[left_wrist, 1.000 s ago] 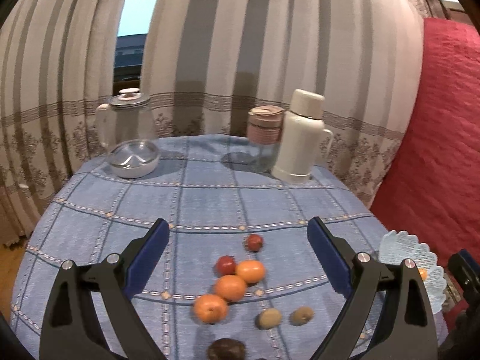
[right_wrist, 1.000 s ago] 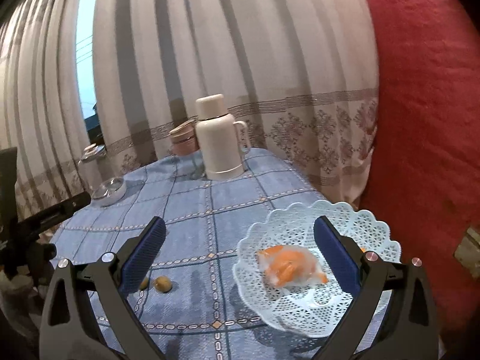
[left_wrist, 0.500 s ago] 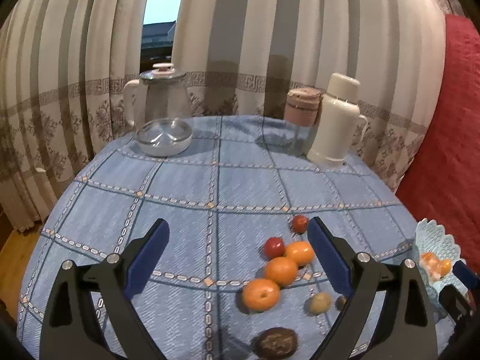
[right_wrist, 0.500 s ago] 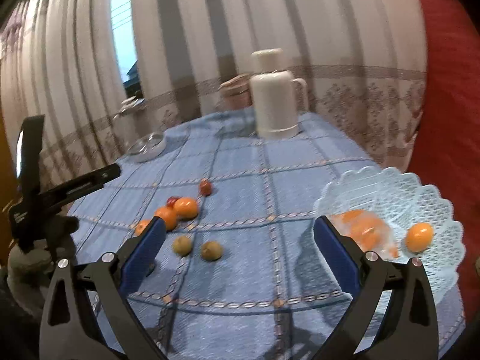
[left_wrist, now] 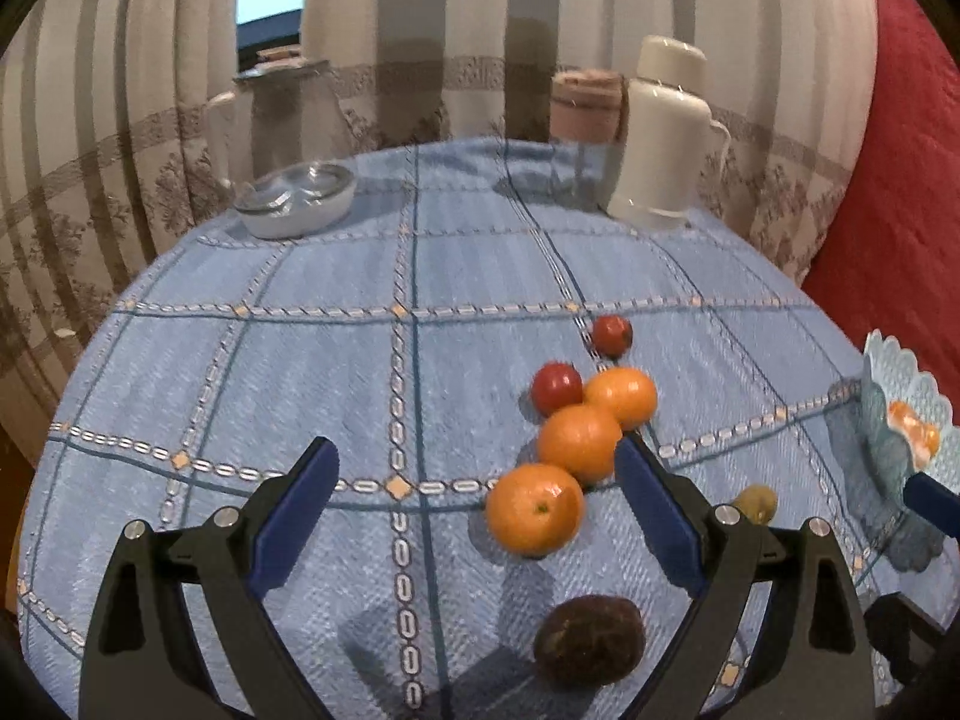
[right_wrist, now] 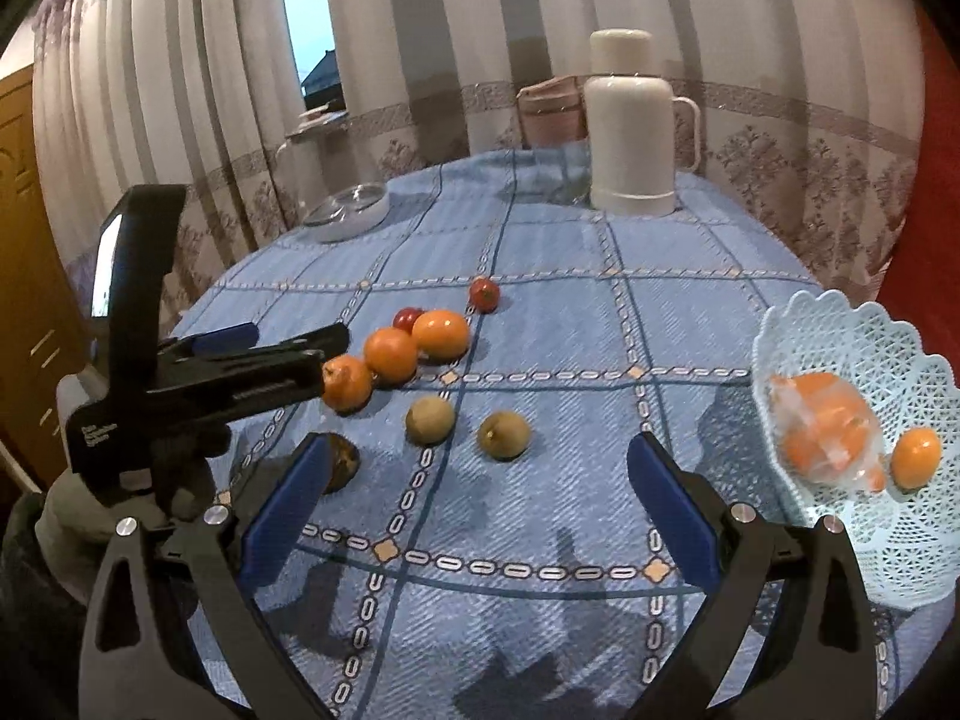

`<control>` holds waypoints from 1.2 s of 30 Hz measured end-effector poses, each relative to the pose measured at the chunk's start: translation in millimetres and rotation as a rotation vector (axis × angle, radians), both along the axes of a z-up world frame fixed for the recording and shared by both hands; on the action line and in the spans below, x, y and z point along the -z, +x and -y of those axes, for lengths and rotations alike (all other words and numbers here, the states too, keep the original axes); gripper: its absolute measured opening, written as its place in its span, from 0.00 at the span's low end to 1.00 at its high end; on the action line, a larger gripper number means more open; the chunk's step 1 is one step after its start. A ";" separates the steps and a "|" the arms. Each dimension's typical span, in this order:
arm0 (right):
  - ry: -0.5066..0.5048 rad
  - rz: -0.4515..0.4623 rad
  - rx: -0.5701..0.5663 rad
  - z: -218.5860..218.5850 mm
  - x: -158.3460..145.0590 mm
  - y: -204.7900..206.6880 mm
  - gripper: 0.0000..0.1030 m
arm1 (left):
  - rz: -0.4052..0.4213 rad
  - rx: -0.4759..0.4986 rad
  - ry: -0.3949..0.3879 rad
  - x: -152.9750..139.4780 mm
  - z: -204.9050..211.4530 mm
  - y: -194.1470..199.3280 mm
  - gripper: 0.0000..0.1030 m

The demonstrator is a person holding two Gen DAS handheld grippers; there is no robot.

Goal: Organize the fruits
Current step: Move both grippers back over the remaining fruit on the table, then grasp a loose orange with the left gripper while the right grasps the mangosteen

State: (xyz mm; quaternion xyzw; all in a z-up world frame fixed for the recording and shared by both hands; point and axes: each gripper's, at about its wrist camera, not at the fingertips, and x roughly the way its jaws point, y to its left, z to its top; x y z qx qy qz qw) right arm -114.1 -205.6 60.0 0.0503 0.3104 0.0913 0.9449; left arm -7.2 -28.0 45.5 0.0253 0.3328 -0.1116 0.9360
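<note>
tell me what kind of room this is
Probably a home living or dining room: a table under a blue checked tablecloth, striped curtains behind it, and a white thermos beside loose fruit.

On the table we counted three oranges (right_wrist: 390,354), two tomatoes (right_wrist: 483,294), two kiwis (right_wrist: 503,434), one dark fruit (left_wrist: 589,639), and one basket (right_wrist: 888,552).

Striped curtains (left_wrist: 480,30) all around, a gap showing window (right_wrist: 306,48) daylight, red sofa (left_wrist: 900,180) on the right, wooden door (right_wrist: 24,240) left.
</note>
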 end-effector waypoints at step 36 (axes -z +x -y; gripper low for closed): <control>-0.013 -0.122 -0.135 -42.5 27.0 21.6 0.97 | -0.037 -0.006 -0.056 3.3 -12.5 5.0 0.40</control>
